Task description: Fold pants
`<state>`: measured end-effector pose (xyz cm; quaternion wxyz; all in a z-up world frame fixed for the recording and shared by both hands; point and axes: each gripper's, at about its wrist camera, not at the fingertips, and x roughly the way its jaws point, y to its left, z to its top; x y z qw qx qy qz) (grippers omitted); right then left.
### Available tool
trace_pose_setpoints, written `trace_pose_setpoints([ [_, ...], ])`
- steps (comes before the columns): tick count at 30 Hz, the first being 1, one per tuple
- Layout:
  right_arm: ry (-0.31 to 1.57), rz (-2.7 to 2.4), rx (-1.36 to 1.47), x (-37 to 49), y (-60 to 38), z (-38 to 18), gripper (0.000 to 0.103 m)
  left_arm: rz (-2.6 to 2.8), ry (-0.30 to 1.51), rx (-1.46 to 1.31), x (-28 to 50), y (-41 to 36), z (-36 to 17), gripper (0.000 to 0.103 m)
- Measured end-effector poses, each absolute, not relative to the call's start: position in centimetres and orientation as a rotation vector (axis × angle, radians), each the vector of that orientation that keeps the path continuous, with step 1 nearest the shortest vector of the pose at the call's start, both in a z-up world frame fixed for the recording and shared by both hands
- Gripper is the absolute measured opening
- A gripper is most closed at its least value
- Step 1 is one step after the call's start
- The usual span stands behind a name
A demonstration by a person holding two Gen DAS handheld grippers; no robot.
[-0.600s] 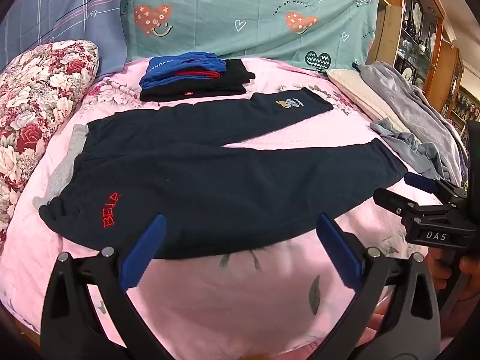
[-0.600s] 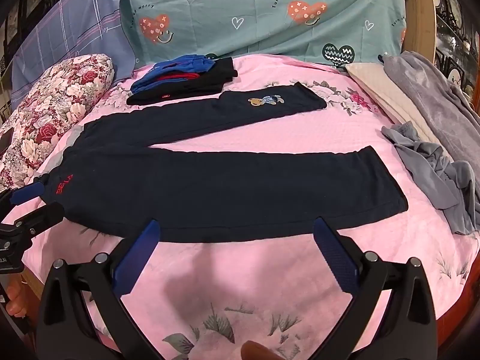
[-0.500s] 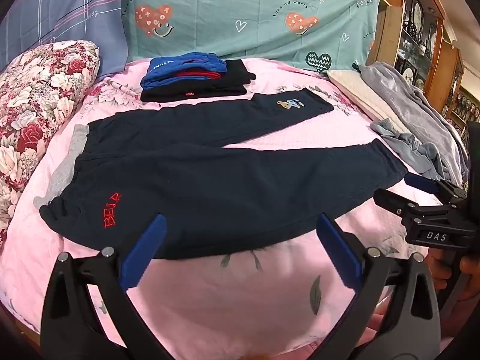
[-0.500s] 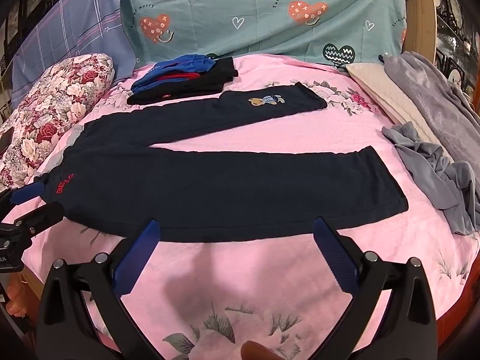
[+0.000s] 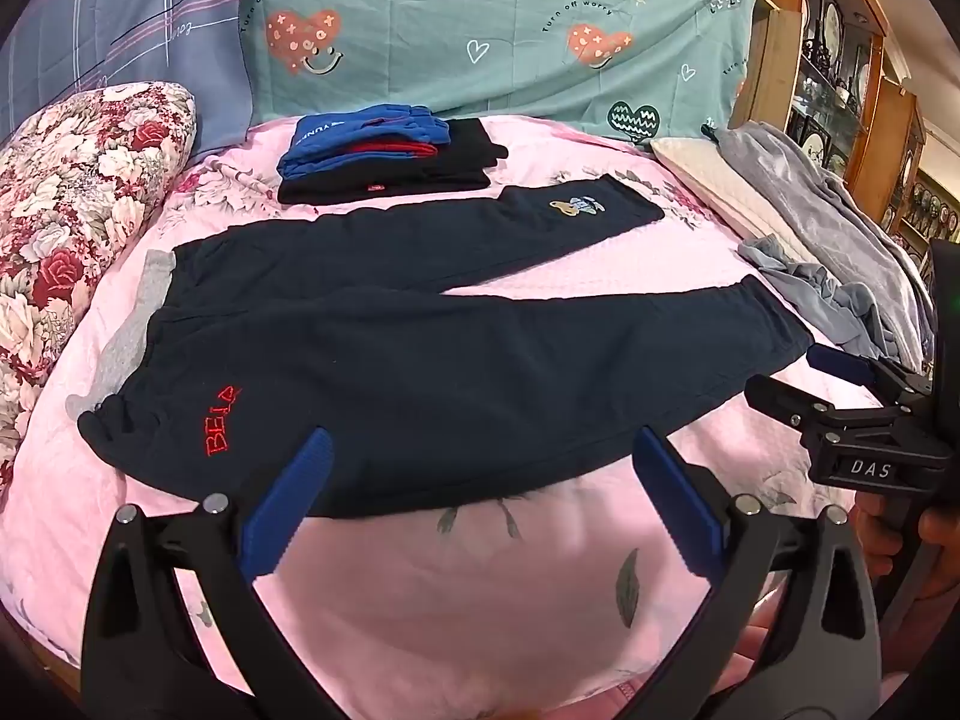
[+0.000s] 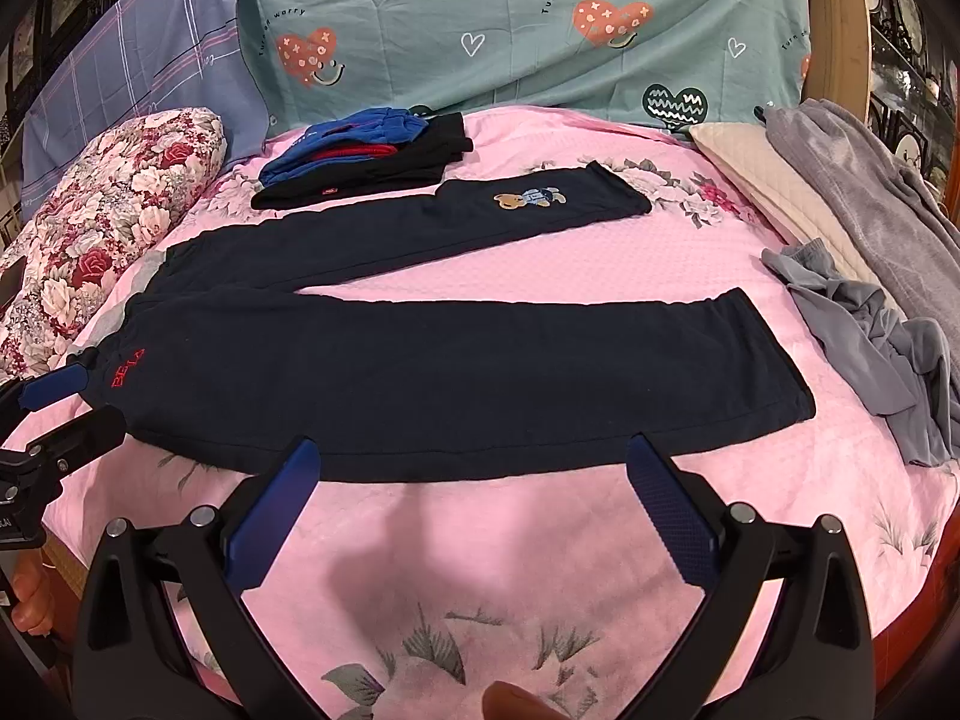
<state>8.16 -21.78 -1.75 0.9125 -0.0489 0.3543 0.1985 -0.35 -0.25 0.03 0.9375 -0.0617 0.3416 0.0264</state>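
- Navy pants (image 5: 456, 360) lie flat on pink bedspread (image 5: 480, 588), both legs spread apart in a V, waistband at the L end, cuffs at the R.
- L gripper (image 5: 480, 450): jaws spread wide, nothing btwn them. Near edge of the pants' front leg runs just ahead of the blue pads (image 5: 288, 498) and partly btwn them; no contact visible.
- Red "BELA" lettering (image 5: 221, 423) sits ahead-left of the L jaw tips, near the waist.
- R gripper (image 6: 474, 456): jaws also spread wide, empty. Lower hem of the front leg lies just beyond the tips, spanning the whole gap; pads (image 6: 666, 516) hover over bare bedspread.
- Bear patch (image 6: 531, 198) on the far leg, well ahead of the R jaws, slightly right of centre.
- In L wrist view the R gripper shows at far right, near the front leg's cuff, black body marked "DAS"; a hand (image 5: 924, 540) grips it.
- In R wrist view the L gripper shows at far left, its blue tip right by the waistband corner; touching or not – can't tell.
- Folded clothes stack (image 5: 384, 159) (blue, red, black) far ahead of both jaws, beyond the far leg.
- Floral pillow (image 5: 72, 216) far left; grey garments (image 6: 870, 348) heaped to the right, apart from the cuffs.
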Motion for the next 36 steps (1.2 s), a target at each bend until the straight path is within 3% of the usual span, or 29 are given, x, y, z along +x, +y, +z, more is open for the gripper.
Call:
trace_pose_setpoints([
  [36, 0.734, 0.409, -0.109, 8.04, -21.67, -1.83, 0.102, 0.054, 0.698, -0.112, -0.37, -0.37, 0.37, 0.101],
])
